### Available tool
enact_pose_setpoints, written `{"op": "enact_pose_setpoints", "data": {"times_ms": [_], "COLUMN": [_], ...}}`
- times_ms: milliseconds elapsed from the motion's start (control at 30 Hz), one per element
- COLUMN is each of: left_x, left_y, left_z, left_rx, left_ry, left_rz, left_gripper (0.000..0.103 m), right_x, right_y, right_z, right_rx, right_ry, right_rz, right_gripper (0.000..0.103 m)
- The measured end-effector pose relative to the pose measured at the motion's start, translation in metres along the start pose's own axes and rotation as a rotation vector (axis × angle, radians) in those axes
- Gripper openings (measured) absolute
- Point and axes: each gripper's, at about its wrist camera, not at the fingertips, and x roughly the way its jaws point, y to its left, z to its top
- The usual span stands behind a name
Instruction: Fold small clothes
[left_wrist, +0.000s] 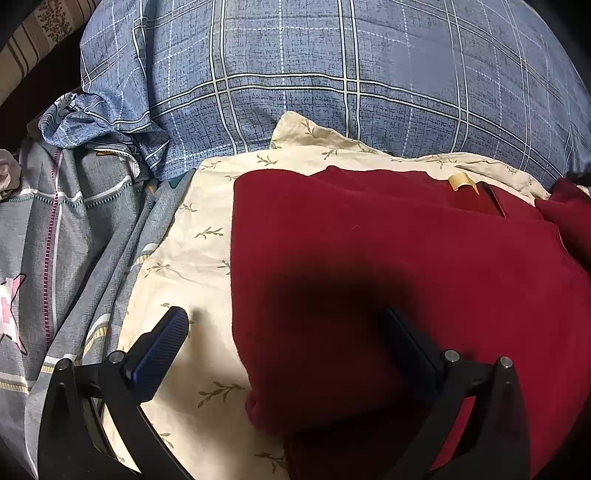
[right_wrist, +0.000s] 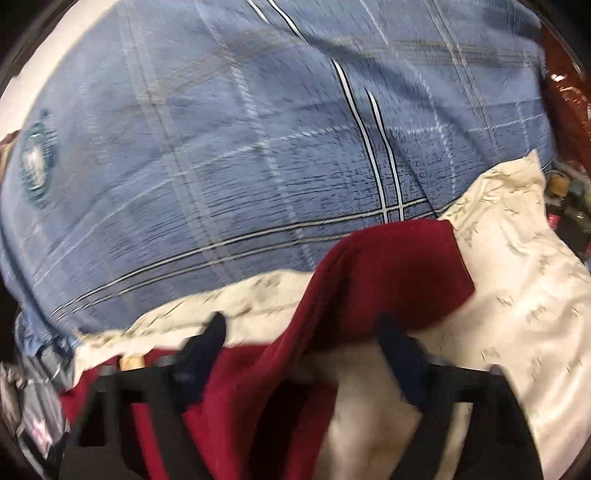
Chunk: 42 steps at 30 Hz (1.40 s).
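A dark red garment (left_wrist: 369, 251) lies flat on a cream leaf-print cloth (left_wrist: 184, 258); a cream tag (left_wrist: 461, 181) shows near its far edge. My left gripper (left_wrist: 284, 325) is open, low over the garment's left edge, one finger (left_wrist: 162, 350) over the cream cloth, the other (left_wrist: 410, 350) over the red fabric. In the blurred right wrist view, part of the red garment (right_wrist: 388, 273) is raised and runs down between the fingers of my right gripper (right_wrist: 303, 332), whose jaws stand wide apart. I cannot tell whether the fabric hangs on them.
A large blue plaid pillow (left_wrist: 332, 74) sits behind the garment and fills the right wrist view (right_wrist: 221, 147). Grey patterned bedding (left_wrist: 55, 240) lies to the left. Dark clutter (right_wrist: 569, 199) shows at the right edge.
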Motion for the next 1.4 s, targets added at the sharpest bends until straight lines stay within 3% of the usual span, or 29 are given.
{"op": "enact_pose_setpoints", "data": {"times_ms": [33, 67, 200, 233, 333, 433, 500, 533, 567, 633, 733, 800, 867, 900, 933, 1000, 1133, 1267, 1400], "left_x": [0.001, 0.001, -0.001, -0.002, -0.007, -0.013, -0.015, -0.015, -0.015, -0.017, -0.018, -0.017, -0.014, -0.012, -0.011, -0.008, -0.012, -0.022, -0.026], "left_y": [0.001, 0.001, 0.005, 0.007, 0.011, 0.019, 0.024, 0.026, 0.028, 0.029, 0.029, 0.027, 0.025, 0.024, 0.023, 0.023, 0.030, 0.036, 0.044], "left_z": [0.001, 0.001, 0.004, 0.004, 0.006, 0.008, 0.007, 0.006, 0.006, 0.005, 0.007, 0.008, 0.008, 0.007, 0.007, 0.009, 0.010, 0.012, 0.012], "left_rx": [0.000, 0.000, -0.014, -0.017, -0.026, -0.052, -0.072, -0.078, -0.083, -0.085, -0.087, -0.084, -0.071, -0.062, -0.056, -0.051, -0.076, -0.103, -0.134], "left_ry": [0.000, 0.001, 0.004, 0.003, -0.008, -0.027, -0.026, -0.025, -0.025, -0.027, -0.032, -0.030, -0.022, -0.018, -0.013, -0.006, -0.018, -0.048, -0.056], "left_rz": [-0.002, -0.004, -0.009, -0.007, 0.000, 0.000, -0.004, -0.006, -0.007, -0.003, -0.009, -0.008, -0.003, 0.003, 0.009, 0.018, 0.010, 0.002, -0.005], "left_gripper": [0.103, 0.103, 0.103, 0.103, 0.103, 0.103, 0.103, 0.103, 0.103, 0.103, 0.103, 0.103, 0.103, 0.103, 0.103, 0.103, 0.103, 0.103, 0.103], "right_x": [0.008, 0.011, -0.017, -0.026, -0.065, -0.098, -0.105, -0.104, -0.101, -0.092, -0.053, -0.032, 0.005, 0.019, 0.026, 0.029, -0.014, -0.073, -0.106], "right_y": [-0.002, -0.003, -0.001, 0.002, 0.023, 0.060, 0.066, 0.061, 0.054, 0.043, 0.023, 0.012, 0.002, -0.002, -0.006, -0.013, 0.000, 0.046, 0.110], "right_z": [0.001, 0.003, 0.003, 0.003, 0.002, -0.003, -0.003, -0.002, -0.001, 0.000, 0.005, 0.006, 0.009, 0.009, 0.007, 0.005, 0.002, -0.005, -0.039], "right_rx": [-0.004, -0.005, -0.026, -0.042, -0.114, -0.267, -0.260, -0.228, -0.185, -0.108, -0.051, -0.025, 0.009, 0.019, 0.026, 0.053, 0.021, -0.086, -0.242], "right_ry": [0.016, 0.019, -0.052, -0.064, -0.117, -0.166, -0.202, -0.203, -0.193, -0.168, -0.070, -0.022, 0.060, 0.087, 0.098, 0.087, 0.016, -0.047, -0.056], "right_rz": [-0.031, -0.049, -0.030, -0.024, 0.043, 0.055, 0.044, 0.049, 0.051, 0.043, -0.005, -0.017, -0.005, -0.018, -0.026, -0.011, 0.126, 0.262, 0.377], "right_gripper": [0.028, 0.018, 0.014, 0.009, 0.004, 0.004, 0.008, 0.024, 0.062, 0.096, 0.092, 0.078, 0.039, 0.028, 0.010, 0.006, 0.005, 0.006, 0.007]}}
